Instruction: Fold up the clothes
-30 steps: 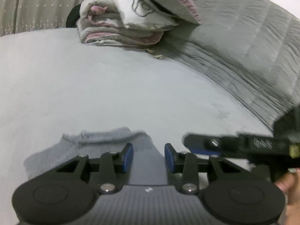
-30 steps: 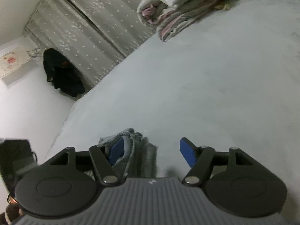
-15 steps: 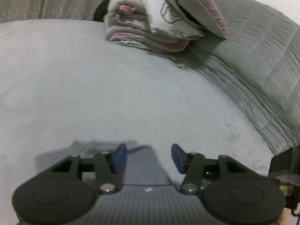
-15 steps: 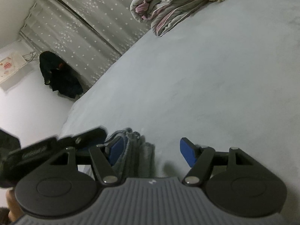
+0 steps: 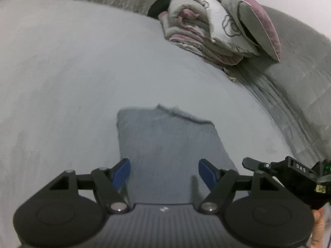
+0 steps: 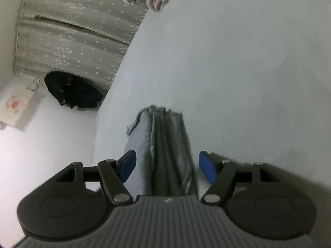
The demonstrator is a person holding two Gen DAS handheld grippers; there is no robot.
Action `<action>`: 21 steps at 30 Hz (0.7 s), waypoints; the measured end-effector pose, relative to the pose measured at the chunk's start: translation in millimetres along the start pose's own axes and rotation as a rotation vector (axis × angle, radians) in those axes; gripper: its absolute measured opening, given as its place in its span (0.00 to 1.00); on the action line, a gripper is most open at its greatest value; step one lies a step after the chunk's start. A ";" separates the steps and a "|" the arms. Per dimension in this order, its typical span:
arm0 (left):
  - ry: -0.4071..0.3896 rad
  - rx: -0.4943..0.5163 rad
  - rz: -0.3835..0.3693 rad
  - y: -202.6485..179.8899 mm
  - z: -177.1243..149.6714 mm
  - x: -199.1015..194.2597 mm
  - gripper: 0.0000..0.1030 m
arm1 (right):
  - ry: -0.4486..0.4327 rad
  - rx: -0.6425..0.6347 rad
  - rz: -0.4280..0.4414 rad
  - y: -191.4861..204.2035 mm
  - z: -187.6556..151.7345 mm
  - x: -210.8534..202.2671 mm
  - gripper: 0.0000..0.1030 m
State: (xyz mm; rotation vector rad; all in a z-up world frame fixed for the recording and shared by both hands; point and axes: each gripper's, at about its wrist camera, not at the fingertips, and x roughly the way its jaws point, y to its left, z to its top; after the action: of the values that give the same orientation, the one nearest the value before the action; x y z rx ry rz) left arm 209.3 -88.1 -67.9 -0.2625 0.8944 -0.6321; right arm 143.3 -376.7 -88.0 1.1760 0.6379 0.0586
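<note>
a pale grey bed (image 5: 82,72) is filling most of both frames, with a quilted grey headboard (image 5: 300,72) running down the right of the left wrist view and starred curtains (image 6: 68,41) hanging at the upper left of the right wrist view. a folded quilt (image 5: 206,35) is sitting at the upper right. the folded grey cloth (image 5: 165,144) is lying flat on the bed at lower centre. the left gripper (image 5: 164,174) is hovering spread wide over its near edge, gripping nothing. the right gripper (image 6: 167,167) is spread too, its blue pads (image 6: 208,168) straddling the cloth's stacked edge (image 6: 165,144).
</note>
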 end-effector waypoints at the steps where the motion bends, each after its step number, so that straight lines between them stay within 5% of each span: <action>1: 0.008 -0.026 -0.013 3.8 -5.2 -1.7 0.72 | 0.015 0.012 0.013 -0.3 -1.5 -2.0 0.69; 7: 0.062 -0.190 -0.124 22.1 -48.6 -5.0 0.72 | 0.028 0.027 0.035 -1.3 -18.6 -15.0 0.69; 10: 0.012 -0.230 -0.153 23.2 -65.1 -8.4 0.69 | 0.008 0.021 0.035 -1.7 -28.9 -20.9 0.68; 12: 0.016 -0.255 -0.153 21.0 -67.8 -5.4 0.60 | -0.016 0.008 0.012 -0.1 -36.6 -21.5 0.60; 13: 0.021 -0.263 -0.147 19.0 -68.4 -3.7 0.49 | -0.030 0.002 -0.007 1.1 -40.6 -20.8 0.39; 14: 0.028 -0.268 -0.136 15.9 -68.5 -2.5 0.42 | -0.039 0.009 -0.017 0.9 -43.1 -21.7 0.29; 16: 0.029 -0.279 -0.119 9.0 -69.3 -4.7 0.32 | -0.058 0.025 -0.035 0.5 -47.9 -23.8 0.26; 21: 0.016 -0.267 -0.104 -12.7 -70.3 -21.1 0.28 | -0.102 0.064 -0.015 -3.7 -47.5 -49.5 0.15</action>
State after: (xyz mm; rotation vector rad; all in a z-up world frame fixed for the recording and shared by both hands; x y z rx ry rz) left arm 138.8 -82.2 -91.3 -0.5473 0.9859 -0.6110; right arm 78.0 -356.5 -80.7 1.2278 0.5617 -0.0342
